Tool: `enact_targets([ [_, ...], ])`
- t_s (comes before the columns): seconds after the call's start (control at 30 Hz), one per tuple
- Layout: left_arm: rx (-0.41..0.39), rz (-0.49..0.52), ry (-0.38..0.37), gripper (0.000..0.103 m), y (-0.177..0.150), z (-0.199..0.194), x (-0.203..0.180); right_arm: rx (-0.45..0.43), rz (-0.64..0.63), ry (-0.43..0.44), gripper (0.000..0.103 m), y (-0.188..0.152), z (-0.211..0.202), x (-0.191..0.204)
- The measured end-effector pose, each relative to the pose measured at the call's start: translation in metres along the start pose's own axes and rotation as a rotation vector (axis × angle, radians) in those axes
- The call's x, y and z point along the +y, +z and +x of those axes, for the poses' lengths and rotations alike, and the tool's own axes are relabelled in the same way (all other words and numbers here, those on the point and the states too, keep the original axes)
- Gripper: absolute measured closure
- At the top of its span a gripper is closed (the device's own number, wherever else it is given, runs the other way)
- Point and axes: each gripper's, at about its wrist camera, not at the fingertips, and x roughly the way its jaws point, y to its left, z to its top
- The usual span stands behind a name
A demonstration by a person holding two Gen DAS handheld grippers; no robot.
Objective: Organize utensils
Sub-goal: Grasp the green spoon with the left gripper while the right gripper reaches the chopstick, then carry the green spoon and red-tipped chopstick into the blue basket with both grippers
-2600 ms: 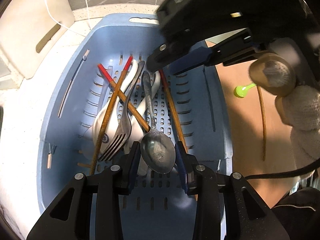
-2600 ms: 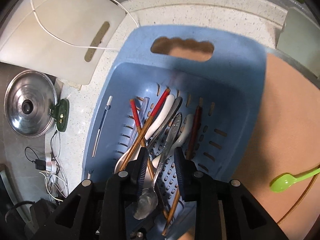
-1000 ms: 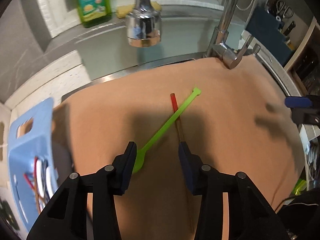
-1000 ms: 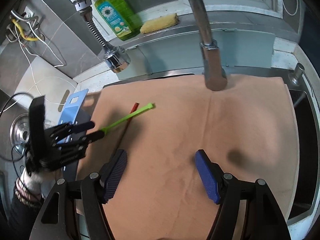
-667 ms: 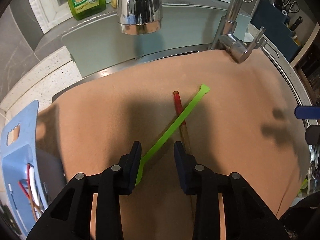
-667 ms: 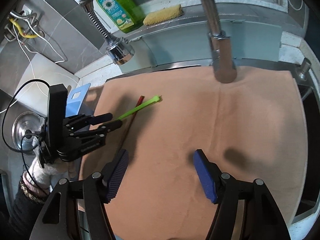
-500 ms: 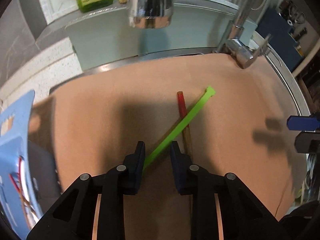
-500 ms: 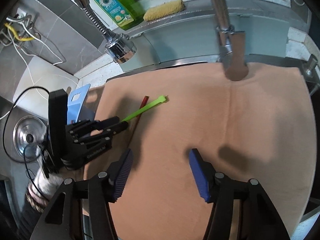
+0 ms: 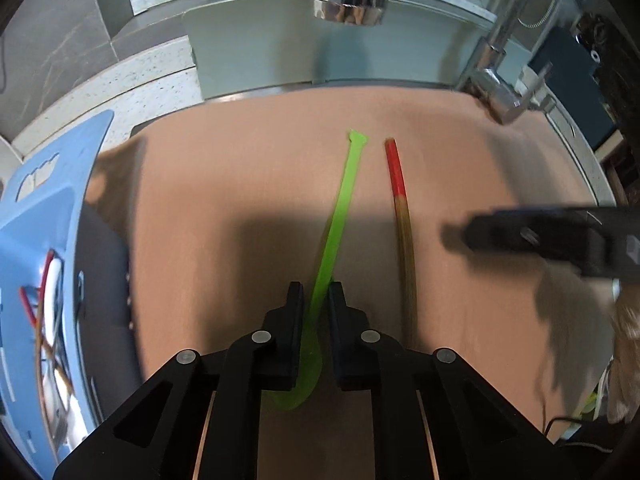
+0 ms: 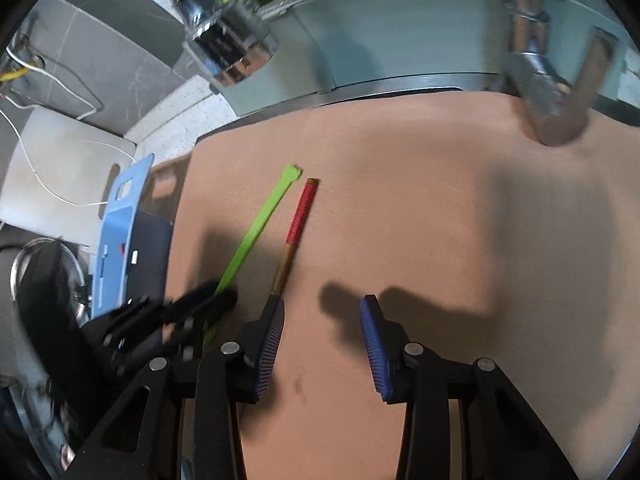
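Gripping spoon (image 9: 338,222): left claw (image 9: 316,300) closed on its neck, handle pointing away along claw axis, on mat (image 9: 240,184) | chopstick (image 9: 402,216) just right of spoon, parallel, nearer right claw (image 10: 322,320), wide open, empty | basket (image 9: 36,216) left; right view shows chopstick's tip by left pad.

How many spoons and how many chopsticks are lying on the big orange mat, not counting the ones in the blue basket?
Green spoon: 1
Red-tipped chopstick: 1
Total on the orange mat: 2
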Motion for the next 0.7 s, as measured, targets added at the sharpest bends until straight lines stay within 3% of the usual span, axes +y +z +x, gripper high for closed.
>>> enact_targets([
  [0.23, -0.021, 0.002, 0.003, 0.089, 0.012, 0.000, 0.002, 0.024, -0.008, -0.082, 0.067, 0.013, 0.020, 0.020],
  [0.4, -0.016, 0.062, 0.006, 0.089, 0.020, 0.010, -0.005, 0.024, 0.006, -0.142, 0.067, 0.020, 0.028, 0.028],
  [0.53, -0.018, 0.032, -0.028, 0.092, 0.023, 0.012, 0.002, 0.015, -0.061, -0.222, 0.068, 0.020, 0.034, 0.042],
  [0.7, -0.022, -0.008, -0.042, 0.095, 0.014, 0.009, 0.013, 0.006, -0.110, -0.238, 0.085, 0.018, 0.031, 0.040],
])
